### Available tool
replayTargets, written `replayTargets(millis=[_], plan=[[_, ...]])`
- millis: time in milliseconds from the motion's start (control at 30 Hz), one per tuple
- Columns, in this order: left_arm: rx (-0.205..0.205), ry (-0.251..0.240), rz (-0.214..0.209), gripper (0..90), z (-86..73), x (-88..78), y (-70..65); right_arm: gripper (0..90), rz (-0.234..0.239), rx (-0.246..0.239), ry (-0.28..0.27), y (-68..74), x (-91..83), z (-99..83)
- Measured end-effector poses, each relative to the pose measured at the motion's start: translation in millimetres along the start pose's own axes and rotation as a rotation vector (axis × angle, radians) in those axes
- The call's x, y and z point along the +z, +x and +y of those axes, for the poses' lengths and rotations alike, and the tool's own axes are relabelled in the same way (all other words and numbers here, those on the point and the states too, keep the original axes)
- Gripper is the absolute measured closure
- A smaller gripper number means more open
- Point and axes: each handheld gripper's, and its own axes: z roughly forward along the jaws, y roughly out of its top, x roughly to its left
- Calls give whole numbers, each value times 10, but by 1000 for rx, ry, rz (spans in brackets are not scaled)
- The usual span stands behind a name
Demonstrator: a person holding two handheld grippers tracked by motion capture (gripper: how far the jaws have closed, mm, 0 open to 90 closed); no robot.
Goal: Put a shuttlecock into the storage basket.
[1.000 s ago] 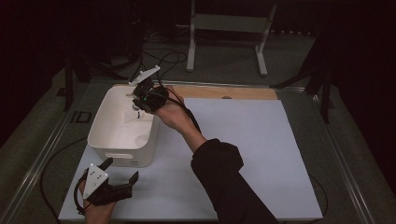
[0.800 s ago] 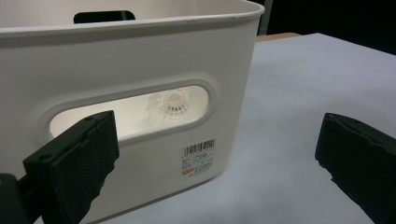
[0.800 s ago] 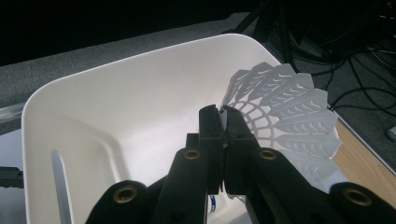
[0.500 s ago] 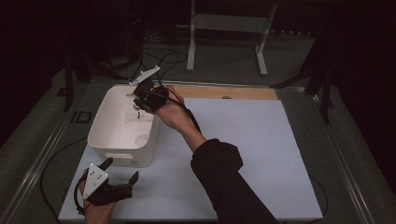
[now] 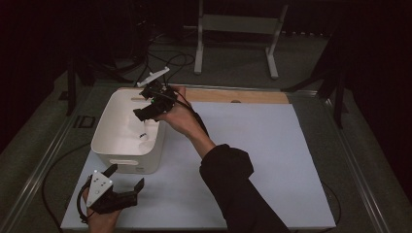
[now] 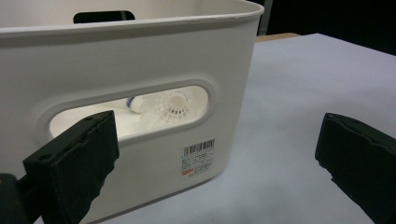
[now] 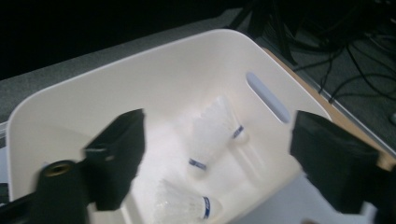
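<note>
Standing at the near left of the table, the left gripper rests low on the pale mat in the person's left hand, its jaws spread wide with nothing between them; in the left gripper view the white bin stands just ahead of the left jaw, its near wall with the oval handle slot and a barcode label facing the jaws, while the right jaw has only bare mat in front of it. Through that slot a white shuttlecock shows, lying inside the bin beyond the left jaw. Further right and farther back, the right gripper hangs over the bin's open top in the person's right hand, pointing down into it; its jaws have just been opening and now stand wide apart, gripping nothing. In the right gripper view three shuttlecocks lie on the bin floor below and between the jaws: two close together in the middle of the gap, one with its cork toward the right jaw and one just under it, and a third shuttlecock lower down, nearer the left jaw, all clear of the pads.
</note>
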Motion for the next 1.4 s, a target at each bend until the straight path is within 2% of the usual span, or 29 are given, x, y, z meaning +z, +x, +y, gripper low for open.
replayTargets(millis=[167,267,400,700,767,867,1400], plan=[[-2,-1,0,3,0,2,-4,122,-11,13,-2,-36,-13,-35],[-2,-1,-1,3,-1,3,-5,115,6,29,-2,-58,-43,-69],[-5,-2,-1,3,-1,5,-8,103,6,37,-4,-77,-84,-114],[1,3,-1,3,-1,3,-5,97,3,51,-57,-150,-255,-216],[2,4,0,3,-1,5,-7,97,2,69,-70,-166,-296,-257],[2,3,-1,3,-1,7,-11,97,-20,67,-68,-195,-327,-308],[2,1,1,3,-2,10,-13,97,-51,88,-88,-278,-427,-524]])
